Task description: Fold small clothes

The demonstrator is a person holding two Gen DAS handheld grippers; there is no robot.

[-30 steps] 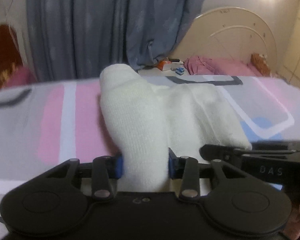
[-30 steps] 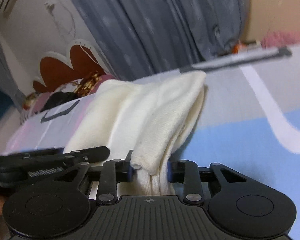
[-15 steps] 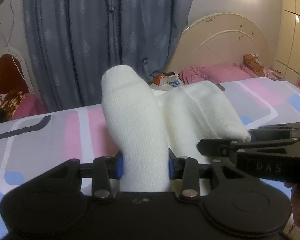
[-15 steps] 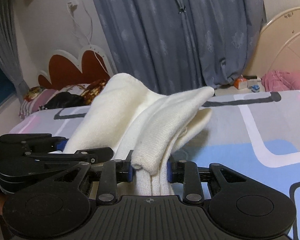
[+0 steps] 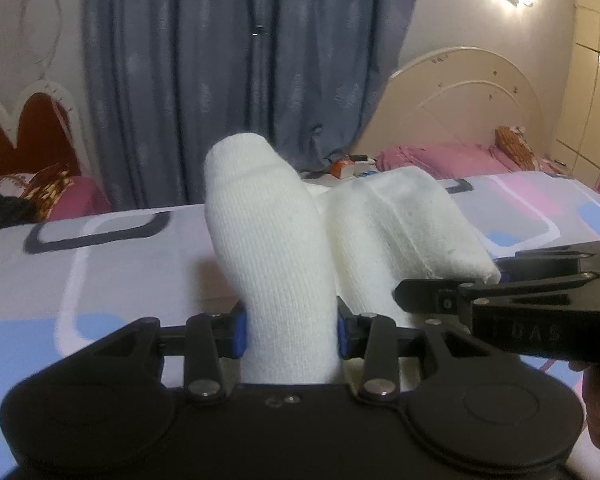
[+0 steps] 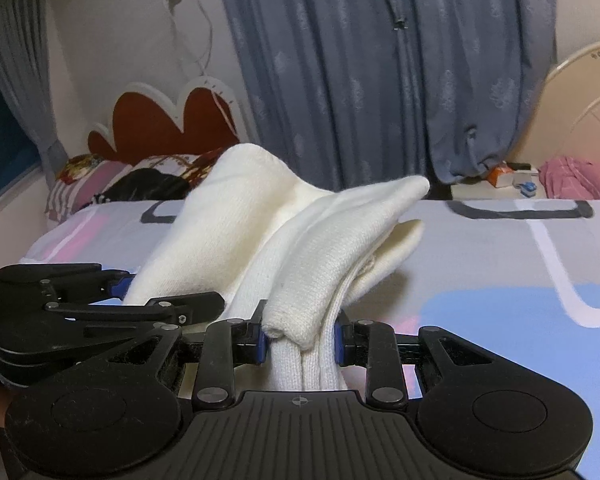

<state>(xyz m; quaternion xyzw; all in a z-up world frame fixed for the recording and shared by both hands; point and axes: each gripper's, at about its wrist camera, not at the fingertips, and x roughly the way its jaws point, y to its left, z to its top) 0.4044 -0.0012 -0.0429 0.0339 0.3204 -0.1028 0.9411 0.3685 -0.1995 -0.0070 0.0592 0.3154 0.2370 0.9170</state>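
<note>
A white knit sock [image 5: 268, 240] stands up between the blue pads of my left gripper [image 5: 290, 330], which is shut on it. To its right the rest of the white sock bundle [image 5: 404, 228] runs to my right gripper [image 5: 440, 300], seen side-on. In the right wrist view my right gripper [image 6: 300, 344] is shut on the folded white sock [image 6: 332, 240]. My left gripper [image 6: 140, 300] shows at the left, clamped on the other end. The sock hangs above the bed.
A bed with a pink, grey and blue patterned sheet [image 5: 100, 272] lies below. Grey curtains [image 6: 380, 60] hang behind. A red and white headboard [image 6: 160, 120] with pillows is at the left, a cream headboard [image 5: 468, 104] and a pink blanket [image 5: 440, 158] at the right.
Both grippers have lifted with the sock held between them. More of the curtains and wall shows and the bed sits lower in view. The grip on the sock is unchanged.
</note>
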